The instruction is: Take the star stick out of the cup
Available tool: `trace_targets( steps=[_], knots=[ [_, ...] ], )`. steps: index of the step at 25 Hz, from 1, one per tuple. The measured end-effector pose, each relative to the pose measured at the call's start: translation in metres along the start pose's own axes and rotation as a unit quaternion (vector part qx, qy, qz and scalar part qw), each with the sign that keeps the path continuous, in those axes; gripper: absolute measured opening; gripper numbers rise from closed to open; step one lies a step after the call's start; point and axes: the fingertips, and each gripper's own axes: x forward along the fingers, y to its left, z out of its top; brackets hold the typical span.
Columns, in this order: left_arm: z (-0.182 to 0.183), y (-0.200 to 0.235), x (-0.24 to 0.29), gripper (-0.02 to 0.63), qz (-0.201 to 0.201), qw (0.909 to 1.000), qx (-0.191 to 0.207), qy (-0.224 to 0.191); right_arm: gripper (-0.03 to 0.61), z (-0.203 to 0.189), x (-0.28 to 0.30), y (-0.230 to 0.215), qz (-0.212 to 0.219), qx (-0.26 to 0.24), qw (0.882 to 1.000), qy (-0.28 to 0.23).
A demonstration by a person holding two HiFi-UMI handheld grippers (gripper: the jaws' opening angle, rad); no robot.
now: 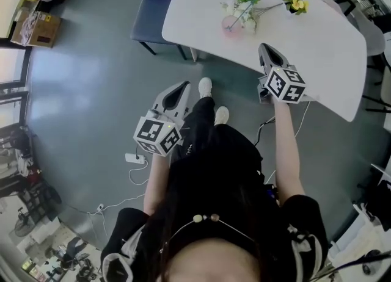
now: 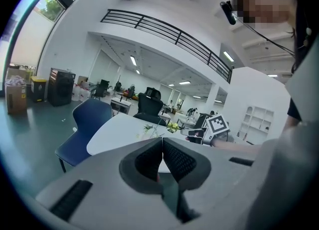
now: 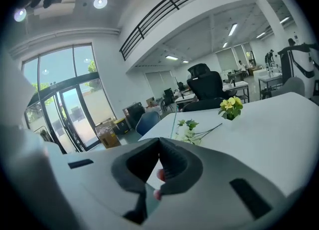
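Note:
A pale pink cup [image 1: 234, 25] stands on the white table [image 1: 317, 49], holding a green-and-white flower sprig and a thin stick [image 3: 174, 120] that rises upright from it; its star end I cannot make out. The cup [image 3: 187, 134] lies straight ahead in the right gripper view and small and far [image 2: 152, 130] in the left gripper view. My right gripper [image 1: 264, 47] hovers over the table's near edge, a short way from the cup, jaws shut and empty. My left gripper [image 1: 183, 85] hangs over the floor, short of the table, also shut on nothing.
A yellow flower [image 1: 297, 3] lies on the table right of the cup, its stems reaching toward it. A blue chair [image 1: 149, 6] stands at the table's left end. A power strip [image 1: 135, 159] and cables lie on the floor. White shoes [image 1: 206, 85] show between the grippers.

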Motion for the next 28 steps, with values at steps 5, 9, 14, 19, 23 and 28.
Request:
trace_targets(
  steps=[5,9,14,19,23,28],
  knots=[
    [0.024,0.034,0.036,0.006,-0.016,0.9998,0.004,0.004,0.003,-0.002,0.067,-0.016,-0.019,-0.002,0.999,0.042],
    [0.05,0.064,0.068,0.006,-0.027,0.9995,0.012,0.006,0.051,-0.005,0.116,-0.026,-0.024,-0.01,0.996,0.087],
    [0.068,0.097,0.091,0.006,-0.026,0.9996,0.002,0.01,0.085,-0.016,0.158,-0.038,-0.033,0.009,0.991,0.132],
    [0.071,0.12,0.103,0.006,-0.018,0.9996,-0.012,0.018,0.094,-0.015,0.178,-0.04,-0.036,0.011,0.989,0.145],
    [0.073,0.13,0.111,0.006,-0.016,0.9995,-0.018,0.021,0.094,-0.017,0.186,-0.045,-0.041,0.013,0.986,0.159],
    [0.08,0.139,0.119,0.006,-0.021,0.9994,-0.017,0.024,0.059,-0.021,0.186,-0.043,-0.052,0.015,0.984,0.171]
  ],
)
